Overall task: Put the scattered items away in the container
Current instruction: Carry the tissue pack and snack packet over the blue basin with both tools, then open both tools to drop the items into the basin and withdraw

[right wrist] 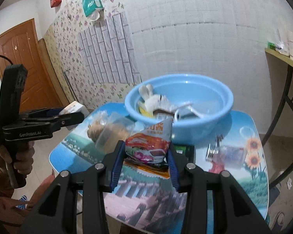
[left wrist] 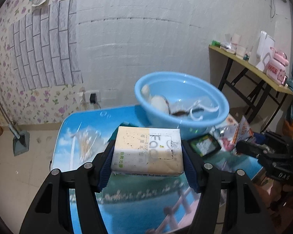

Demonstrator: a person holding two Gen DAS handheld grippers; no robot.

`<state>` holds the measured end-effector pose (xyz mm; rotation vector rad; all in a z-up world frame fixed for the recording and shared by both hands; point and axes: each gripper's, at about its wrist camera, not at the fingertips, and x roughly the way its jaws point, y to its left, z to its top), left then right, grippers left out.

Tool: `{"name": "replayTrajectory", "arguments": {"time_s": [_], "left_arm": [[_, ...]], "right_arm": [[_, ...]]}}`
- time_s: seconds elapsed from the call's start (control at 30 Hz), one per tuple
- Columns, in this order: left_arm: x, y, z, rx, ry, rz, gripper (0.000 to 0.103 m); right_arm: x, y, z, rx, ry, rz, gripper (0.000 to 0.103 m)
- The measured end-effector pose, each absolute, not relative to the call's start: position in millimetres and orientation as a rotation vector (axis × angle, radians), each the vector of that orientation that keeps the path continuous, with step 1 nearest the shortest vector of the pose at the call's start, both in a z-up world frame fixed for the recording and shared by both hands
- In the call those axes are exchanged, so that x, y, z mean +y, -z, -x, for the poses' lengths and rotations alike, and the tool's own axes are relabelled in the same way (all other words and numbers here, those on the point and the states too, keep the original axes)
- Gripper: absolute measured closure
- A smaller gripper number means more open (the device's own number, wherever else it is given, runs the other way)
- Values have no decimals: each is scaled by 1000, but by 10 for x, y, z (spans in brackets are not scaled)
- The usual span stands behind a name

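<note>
The blue basin (left wrist: 182,101) stands on a small table (left wrist: 127,197) whose top is printed with a lake, sky and a pink railing; everything below is placed against that basin. Inside it lie a white plush toy (right wrist: 153,99), a white cord (left wrist: 197,110) and a flat brown-and-white piece that is too blurred to tell apart. Just in front of the basin's near wall, the left gripper (left wrist: 148,156) clamps a soft pack of tissues (left wrist: 147,152) between its blue pads, one pad pressed on each short side. The pack is a cream and white plastic-wrapped block with green characters along one end, grey lettering, a dotted tear outline on top and small dark specks; it is lifted clear of the tabletop. Also in front of the basin, and lower in the right wrist view, the right gripper (right wrist: 145,159) pinches a snack pouch (right wrist: 149,146) between its pads, its jaws set narrower than the left pair's. The pouch is crinkled, white at the top with orange characters and printed with red and purple food below an orange serrated edge. To the basin's left lies a clear bag of cotton swabs (left wrist: 86,146); to its right front, a clear jar (right wrist: 227,154) lies on its side by printed sunflowers. A dark green-edged tray (left wrist: 204,145) sits just before the basin.
</note>
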<state>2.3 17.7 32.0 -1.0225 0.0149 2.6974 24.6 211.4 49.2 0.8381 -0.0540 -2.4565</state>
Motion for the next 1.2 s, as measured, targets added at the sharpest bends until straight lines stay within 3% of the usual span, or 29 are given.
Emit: {"name": "replayTrajectory", "arguments": {"time_s": [0.67,1.2], "left_arm": [[938,-139,901,121,-2551,1072,40],[1026,-31,917,174,-2536,1071,37]], "right_arm": [[2178,-426,692,-101,2480,-843,62],[2152,-282,810,-75,2507,-911,60]]}}
